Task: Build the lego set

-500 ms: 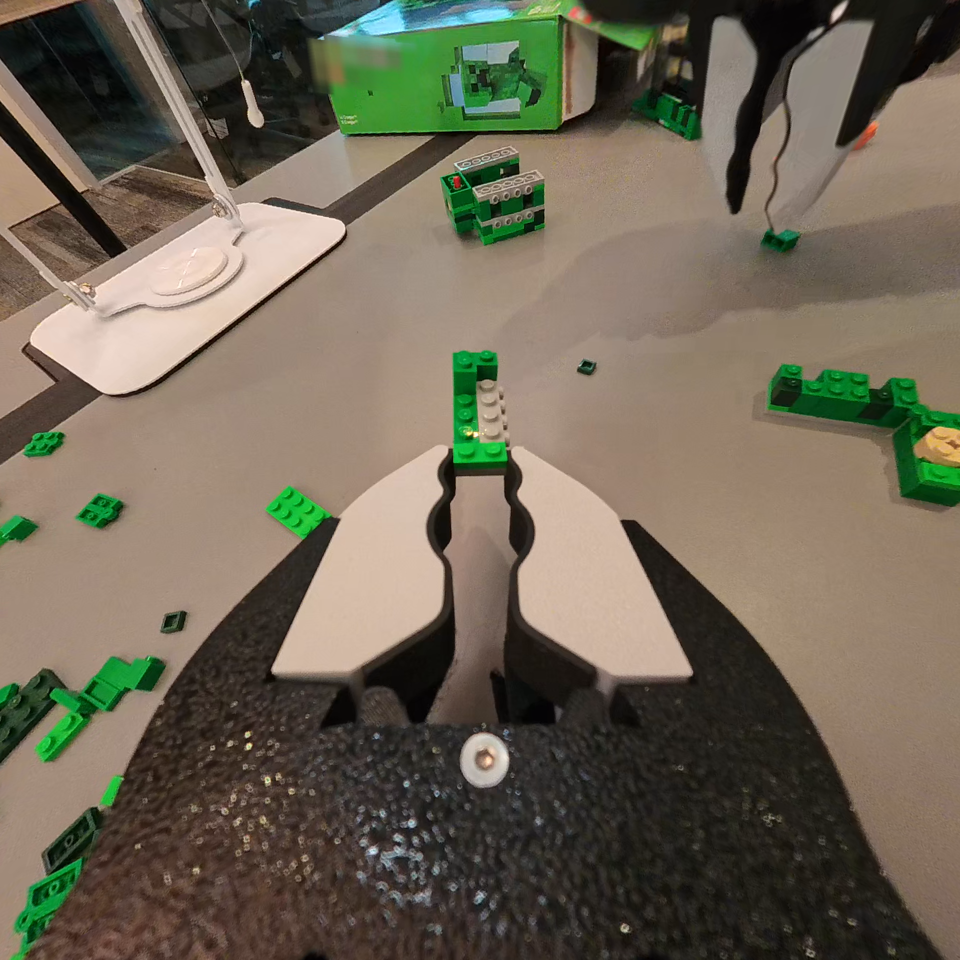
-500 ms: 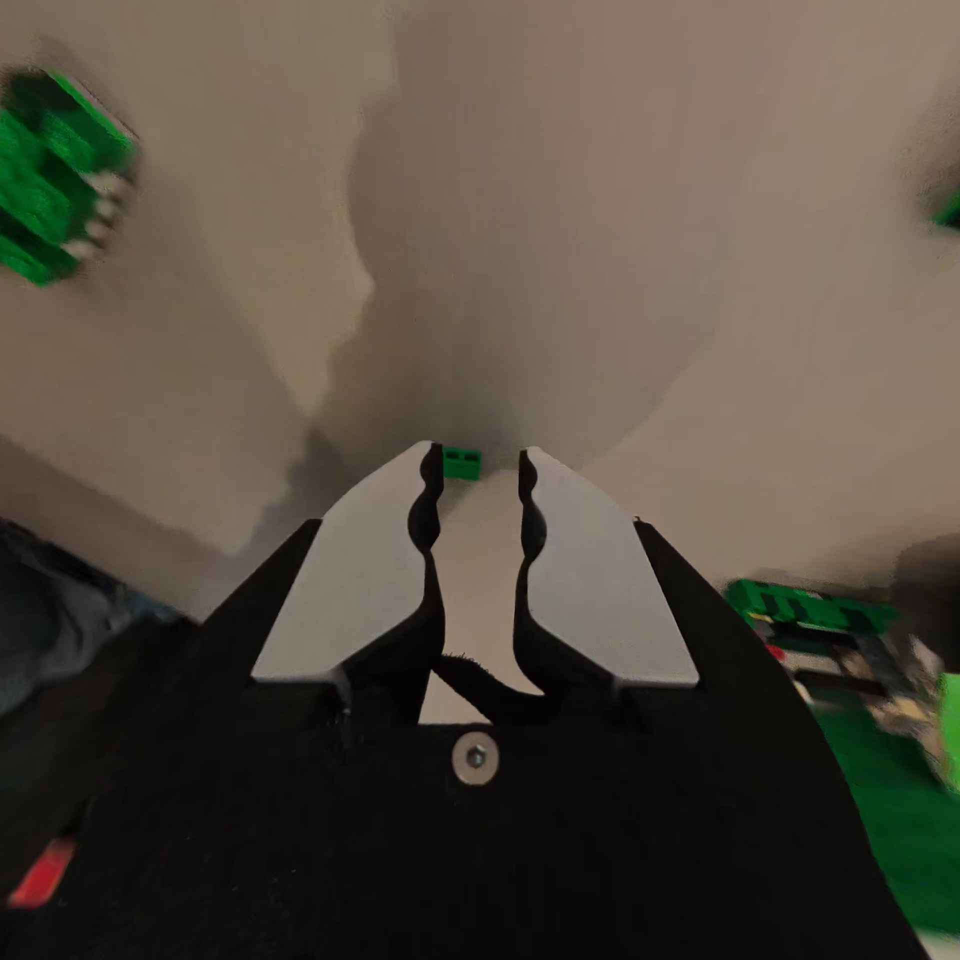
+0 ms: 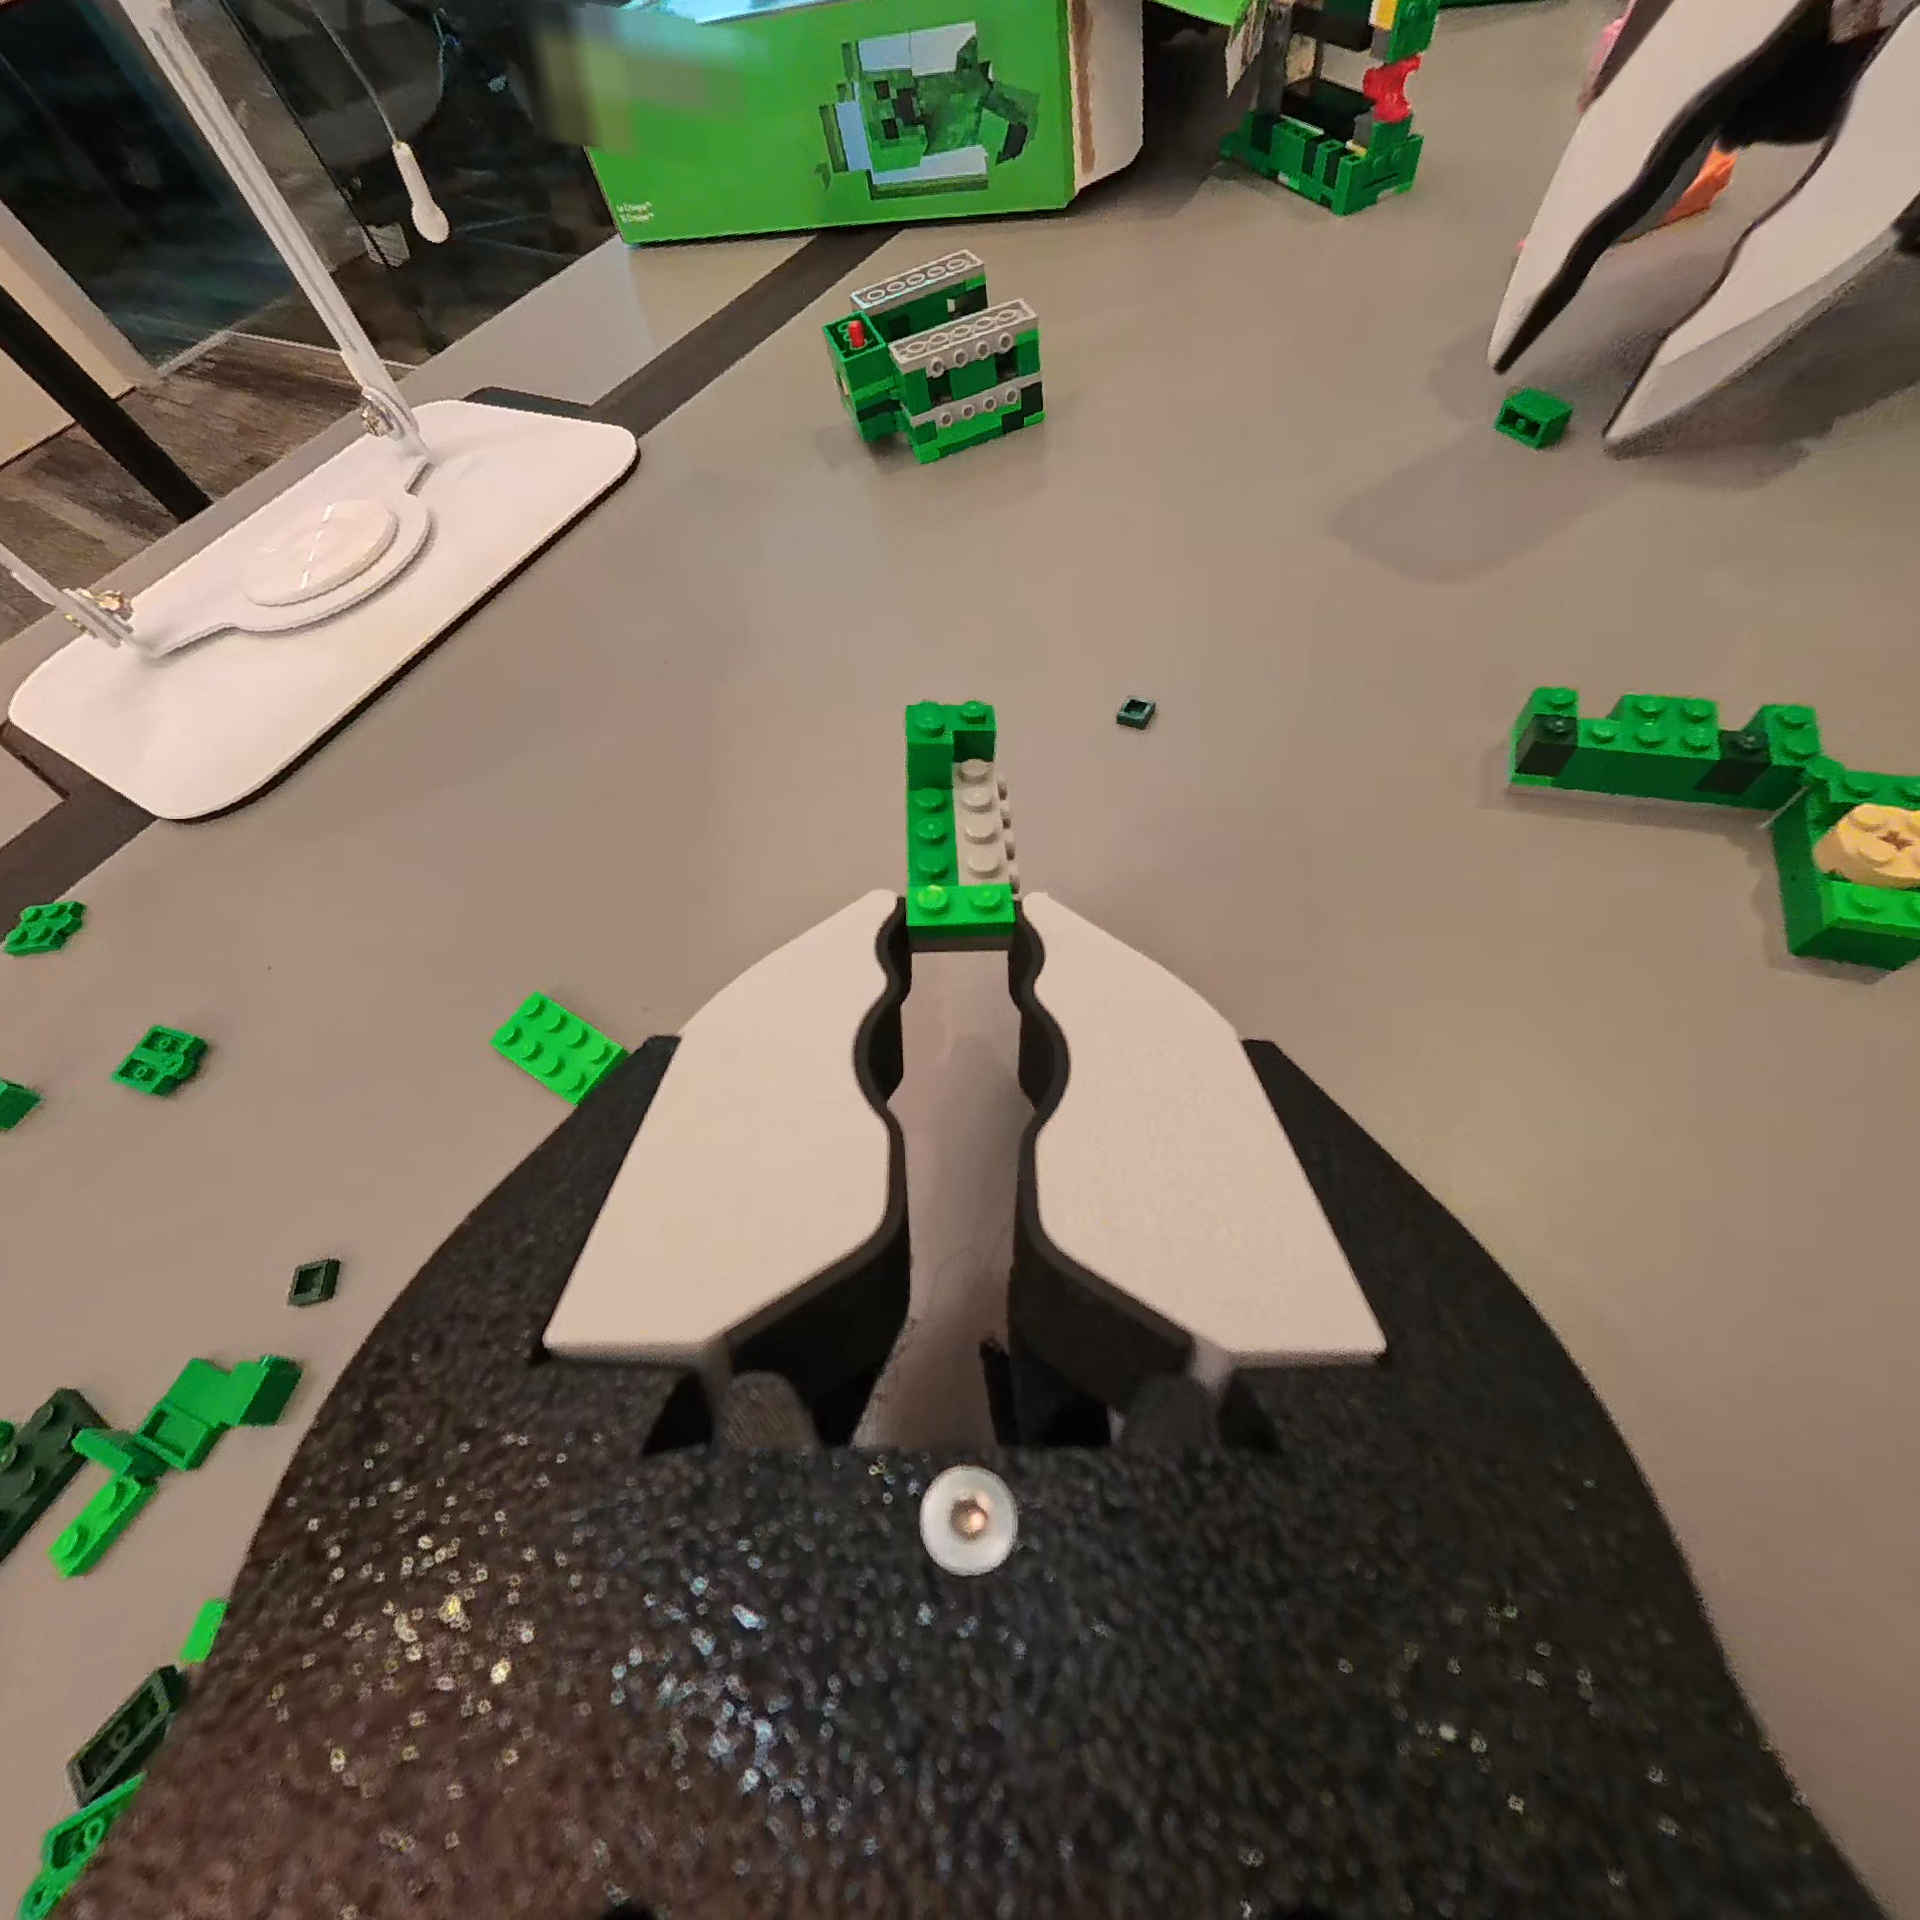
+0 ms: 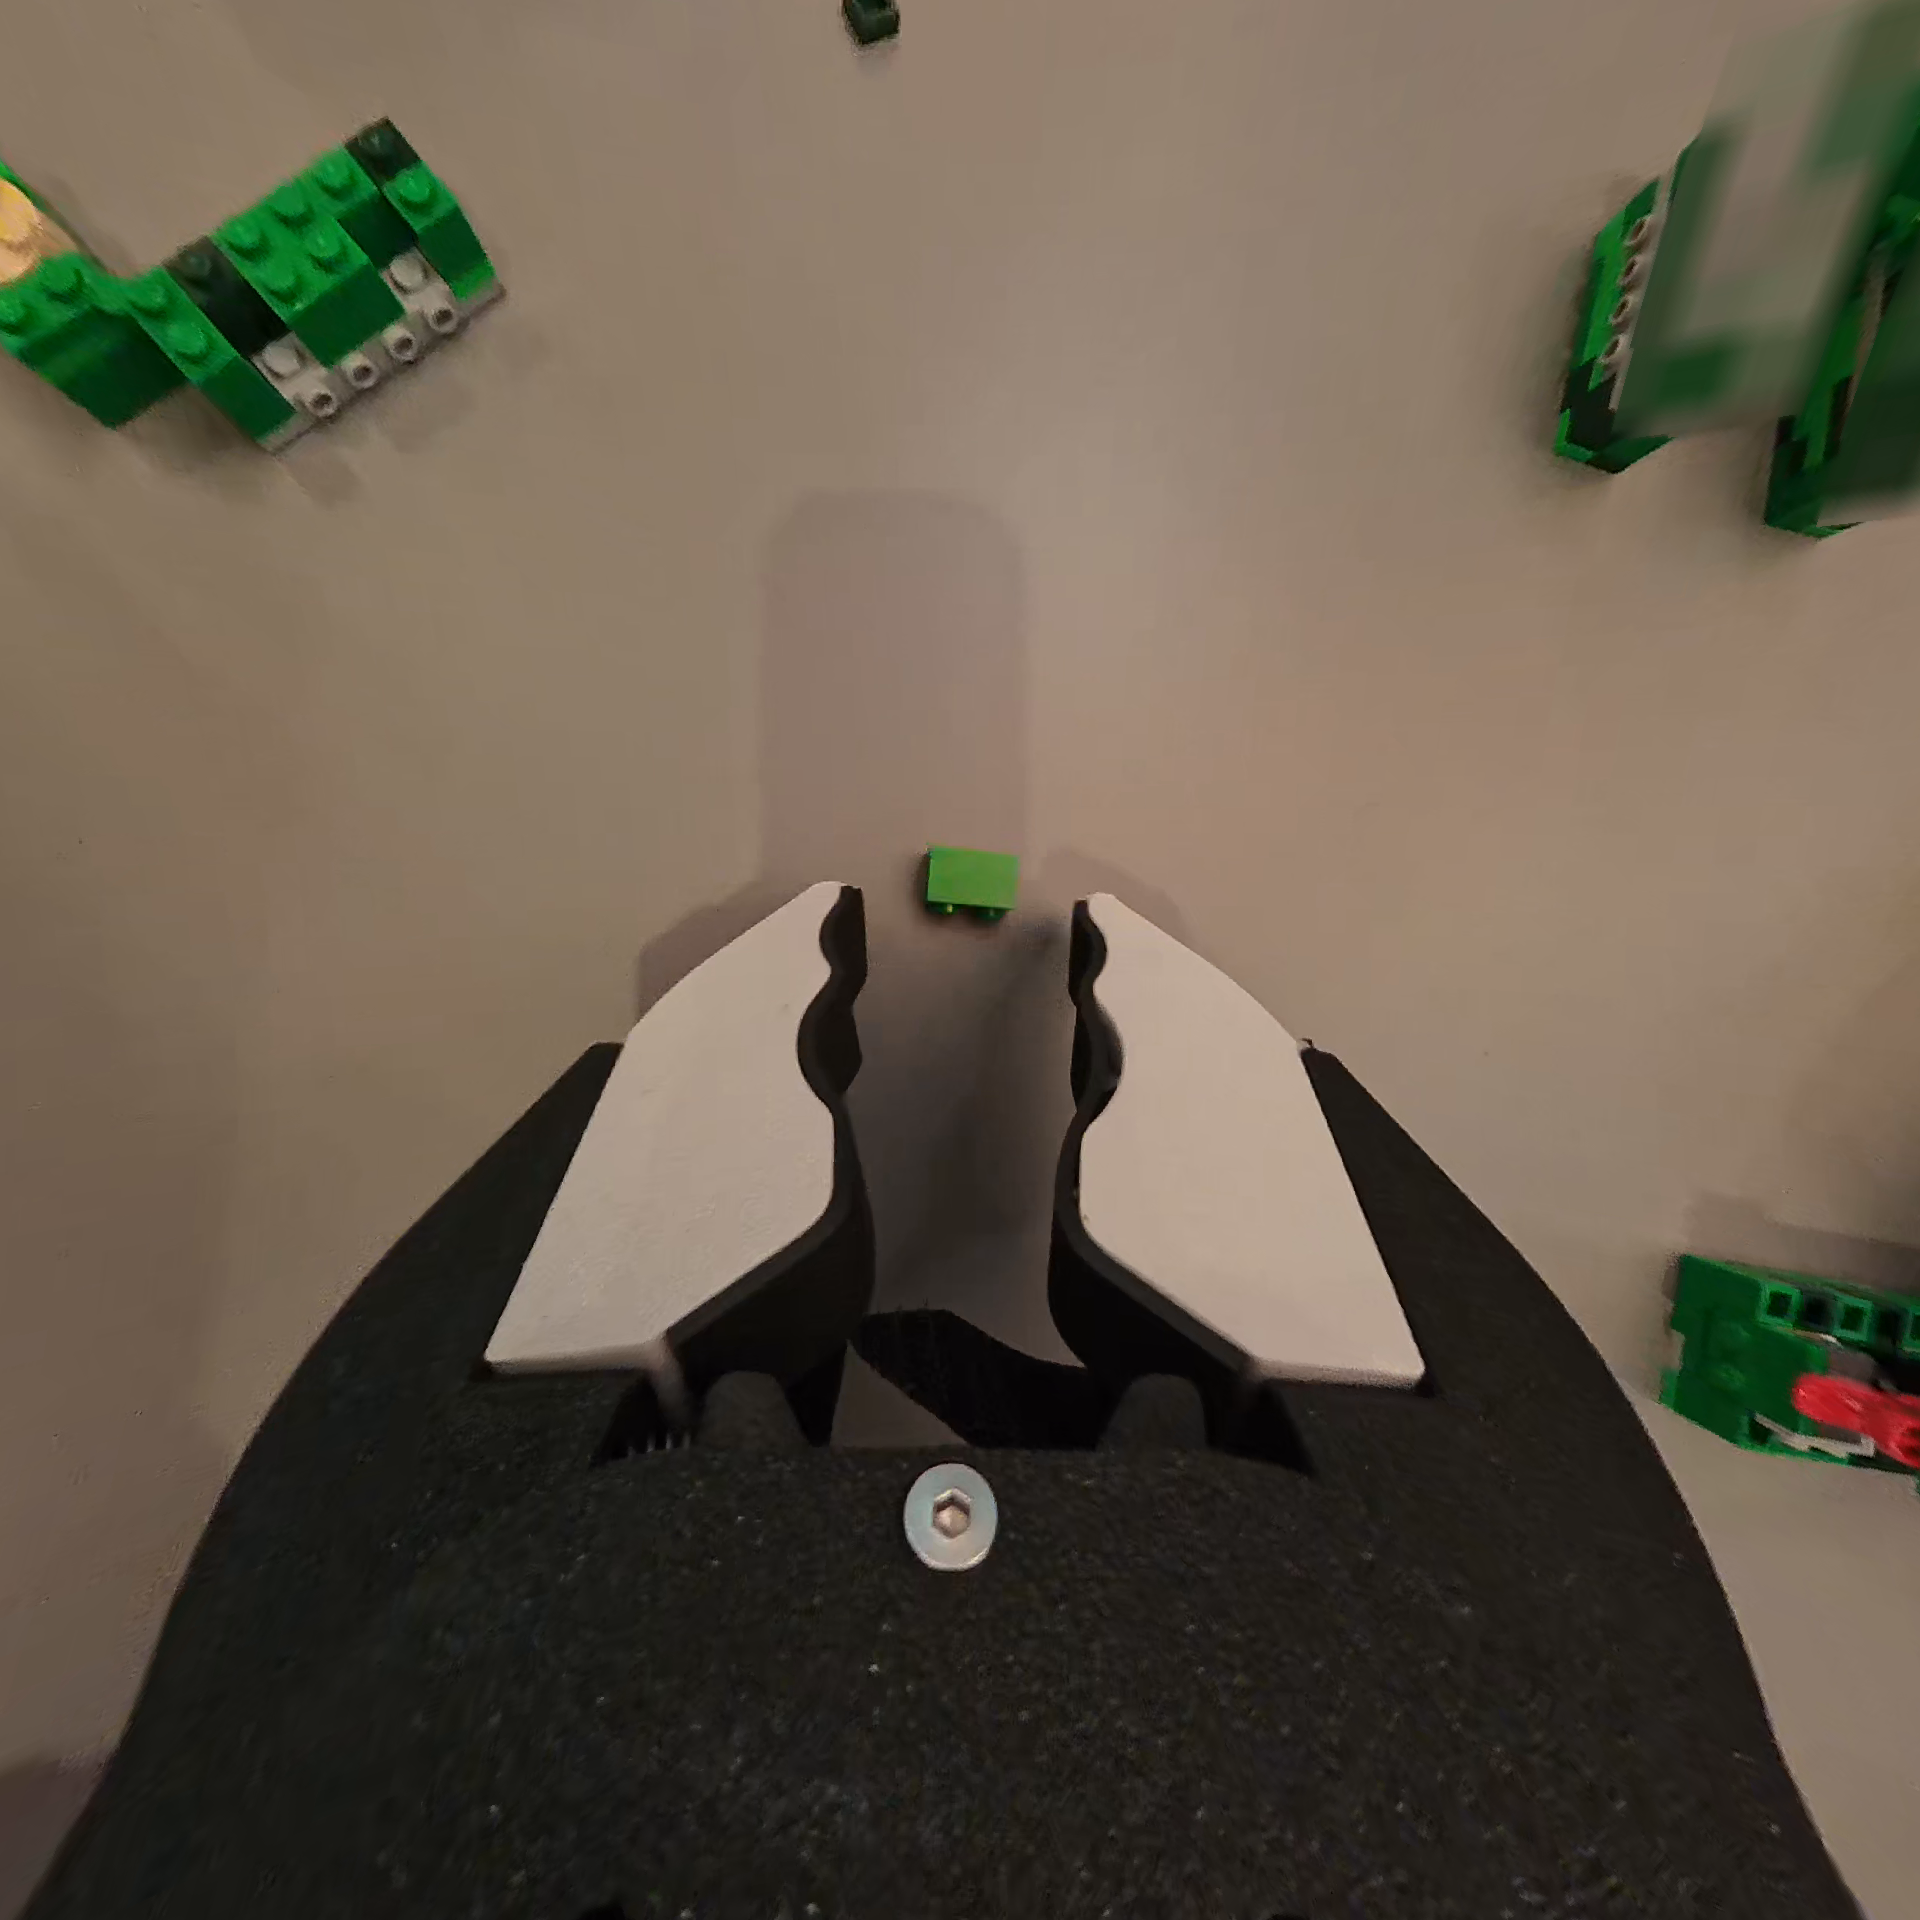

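Note:
My left gripper (image 3: 961, 920) is shut on the near end of a narrow green and grey lego sub-assembly (image 3: 958, 810) that lies on the grey table (image 3: 1299, 1039). My right gripper (image 4: 966, 909) is open and points down at the table. A small green brick (image 4: 971, 883) lies on the table at its tips, between the fingers and untouched. In the left wrist view the right gripper (image 3: 1558, 400) stands at the far right, with the small brick (image 3: 1532, 418) between its tips.
A green box (image 3: 831, 114) and a green-grey block build (image 3: 945, 364) stand farther back. An L-shaped green build with a tan round piece (image 3: 1714, 769) lies right. A white stand base (image 3: 312, 582) is left. Loose green plates (image 3: 556, 1044) lie near left. My hands' fingertips stand some 25 cm from each other.
The right gripper has come down to the table around the small green brick and its jaws have opened wider. The left gripper still holds the sub-assembly in the same place.

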Demonstrator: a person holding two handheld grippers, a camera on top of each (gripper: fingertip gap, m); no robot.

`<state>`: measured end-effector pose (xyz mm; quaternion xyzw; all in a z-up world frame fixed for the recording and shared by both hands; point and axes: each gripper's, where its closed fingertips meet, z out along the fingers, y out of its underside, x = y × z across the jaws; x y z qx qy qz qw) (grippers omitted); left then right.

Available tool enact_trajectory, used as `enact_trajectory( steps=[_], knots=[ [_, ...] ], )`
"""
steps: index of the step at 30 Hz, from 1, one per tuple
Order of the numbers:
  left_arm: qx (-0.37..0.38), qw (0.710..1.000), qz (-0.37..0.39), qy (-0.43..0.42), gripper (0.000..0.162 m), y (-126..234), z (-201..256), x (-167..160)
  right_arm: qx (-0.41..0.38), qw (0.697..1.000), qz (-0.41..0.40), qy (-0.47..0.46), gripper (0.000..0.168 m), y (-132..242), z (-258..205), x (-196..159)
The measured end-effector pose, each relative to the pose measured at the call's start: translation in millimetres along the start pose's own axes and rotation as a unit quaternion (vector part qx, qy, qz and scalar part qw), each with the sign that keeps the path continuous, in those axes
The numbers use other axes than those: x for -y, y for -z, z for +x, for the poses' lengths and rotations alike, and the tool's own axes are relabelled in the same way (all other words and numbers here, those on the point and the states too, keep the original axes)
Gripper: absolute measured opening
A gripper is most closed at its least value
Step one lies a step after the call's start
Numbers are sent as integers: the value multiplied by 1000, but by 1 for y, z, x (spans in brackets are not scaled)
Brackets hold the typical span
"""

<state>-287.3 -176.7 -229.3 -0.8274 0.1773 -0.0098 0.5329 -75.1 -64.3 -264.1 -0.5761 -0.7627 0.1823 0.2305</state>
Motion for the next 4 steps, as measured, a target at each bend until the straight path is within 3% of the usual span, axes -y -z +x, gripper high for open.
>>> enact_trajectory(
  steps=[1, 4],
  knots=[
    [0, 1000, 1, 0, 17, 0, 0, 0, 4, 1000, 0, 0, 35, -2, -1, 0],
    [-1, 1000, 4, 4, 17, 1, 0, 1, 6, 1000, 4, -3, 21, -4, 2, 2]
  ],
)
